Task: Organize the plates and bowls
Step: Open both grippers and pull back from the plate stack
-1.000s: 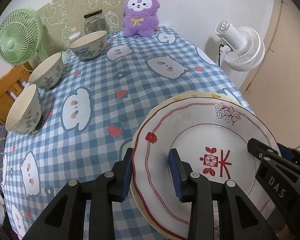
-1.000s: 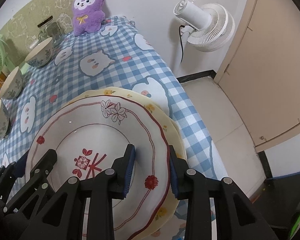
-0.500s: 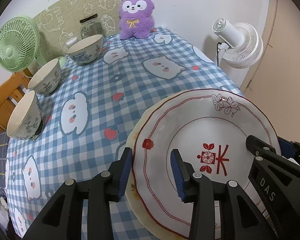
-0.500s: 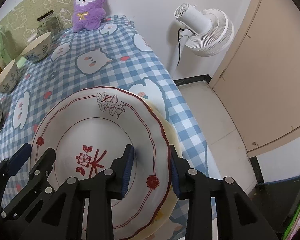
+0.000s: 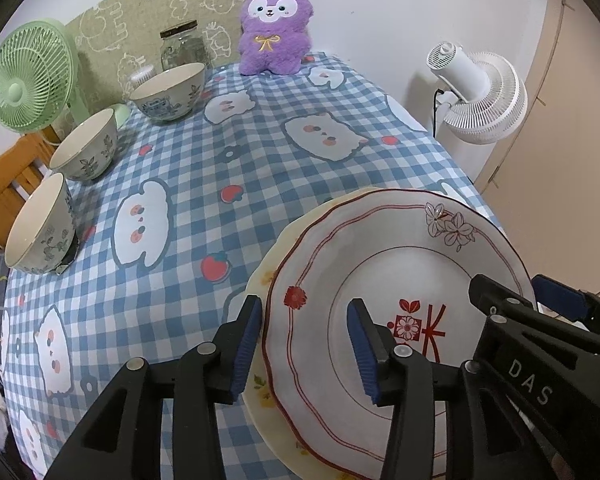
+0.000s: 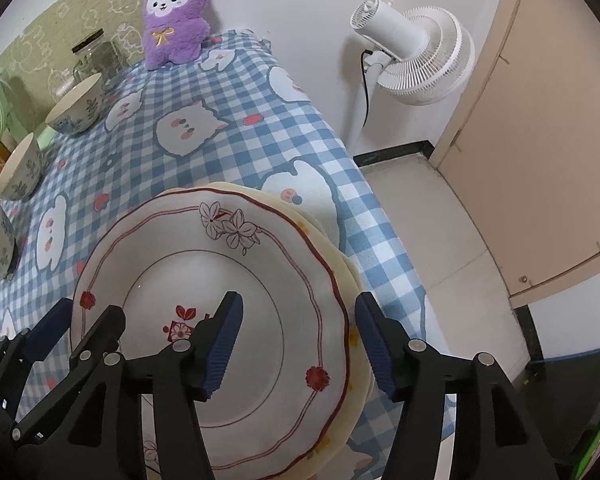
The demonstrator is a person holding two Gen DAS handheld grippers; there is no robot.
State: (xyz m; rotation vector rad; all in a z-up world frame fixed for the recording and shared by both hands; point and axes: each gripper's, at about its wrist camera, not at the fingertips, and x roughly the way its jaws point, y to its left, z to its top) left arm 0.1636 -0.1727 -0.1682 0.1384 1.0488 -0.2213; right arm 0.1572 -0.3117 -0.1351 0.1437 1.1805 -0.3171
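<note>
Now: white red-rimmed plate (image 5: 380,264) rests on cream plate (image 5: 266,276) at the tabletop (image 5: 220,152) near corner. Left gripper (image 5: 306,344) and right gripper (image 6: 298,344) straddle opposite rims, jaws opening, pads clear of plate.

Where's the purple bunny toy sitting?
The purple plush toy sits at the far end of the checked table, against the white wall, just right of the glass jar in both views.
</note>
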